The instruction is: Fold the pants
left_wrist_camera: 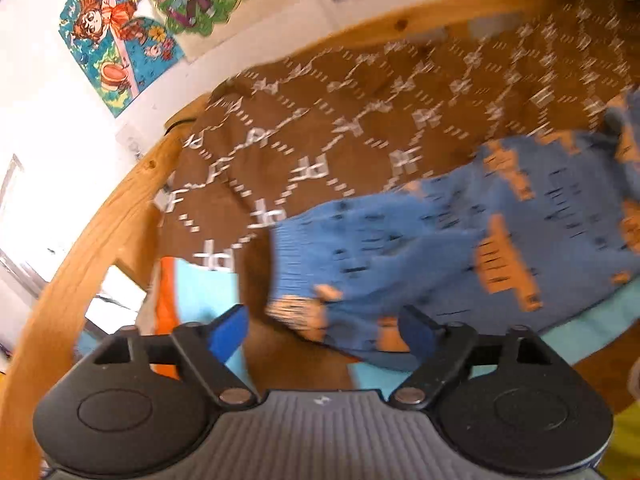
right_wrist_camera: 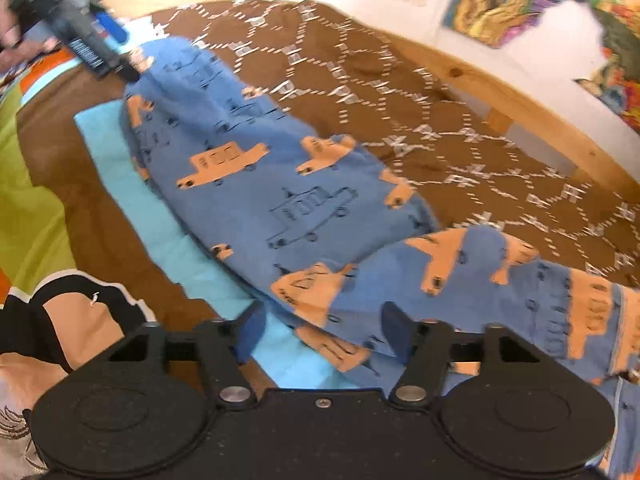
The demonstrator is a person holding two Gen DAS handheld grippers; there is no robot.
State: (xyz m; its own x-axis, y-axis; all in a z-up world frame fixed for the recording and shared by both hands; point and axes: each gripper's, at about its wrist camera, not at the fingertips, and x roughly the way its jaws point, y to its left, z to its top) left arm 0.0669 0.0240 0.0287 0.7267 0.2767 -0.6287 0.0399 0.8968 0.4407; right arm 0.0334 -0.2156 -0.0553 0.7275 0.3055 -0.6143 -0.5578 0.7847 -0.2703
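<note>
Blue pants (left_wrist_camera: 400, 248) printed with orange and outlined vehicles lie on a brown patterned blanket (left_wrist_camera: 320, 128). In the left wrist view my left gripper (left_wrist_camera: 325, 330) is open, and the gathered waistband corner (left_wrist_camera: 296, 308) sits just ahead of it, between the blue pads without touching them. The right wrist view shows the pants (right_wrist_camera: 280, 184) stretched from upper left to lower right. My right gripper (right_wrist_camera: 323, 332) is open over their near edge, pads apart from the cloth. The left gripper (right_wrist_camera: 122, 50) appears there at the far waistband end, held by a hand.
A wooden bed frame (left_wrist_camera: 100, 220) curves round the blanket, with a white wall and colourful posters (left_wrist_camera: 120, 40) behind it. A turquoise strip (right_wrist_camera: 168, 248) lies under the pants' near edge. Green, orange and black bedding (right_wrist_camera: 36, 200) lies at the left.
</note>
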